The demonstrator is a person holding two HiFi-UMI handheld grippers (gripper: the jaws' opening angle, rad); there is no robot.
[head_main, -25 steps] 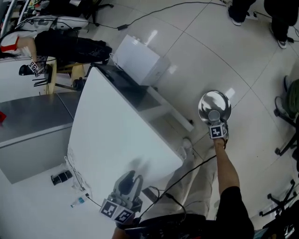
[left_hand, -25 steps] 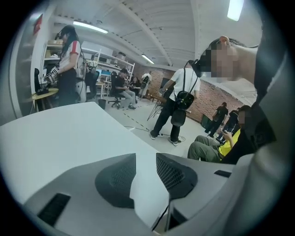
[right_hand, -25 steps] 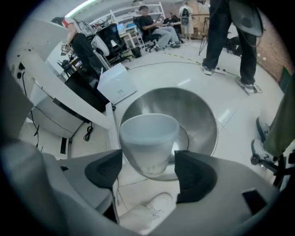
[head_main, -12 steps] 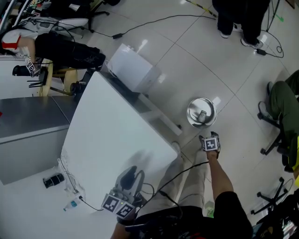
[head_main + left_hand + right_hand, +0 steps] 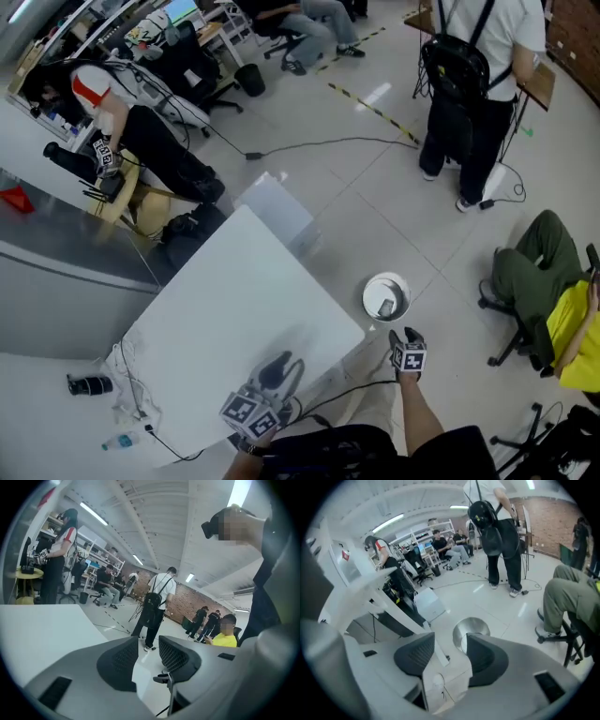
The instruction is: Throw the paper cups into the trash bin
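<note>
A round metal trash bin (image 5: 385, 297) stands on the floor just past the corner of the white table (image 5: 225, 319). A pale paper cup (image 5: 386, 307) lies inside it. My right gripper (image 5: 407, 339) hovers just short of the bin on the near side; its jaws are closing with nothing between them. The right gripper view looks down past the jaws (image 5: 450, 651) at the bin (image 5: 470, 628). My left gripper (image 5: 278, 370) rests over the table's near edge, open and empty. In the left gripper view its jaws (image 5: 148, 653) point across the room.
A white box (image 5: 277, 208) sits on the floor by the table's far corner. A standing person with a backpack (image 5: 469, 84) and a seated person in olive trousers (image 5: 530, 281) are beyond the bin. A cable (image 5: 309, 145) runs across the floor.
The right gripper has drawn back from over the bin toward me, leaving the cup inside. The head view has lifted, showing more of the room. The left gripper stays at the table.
</note>
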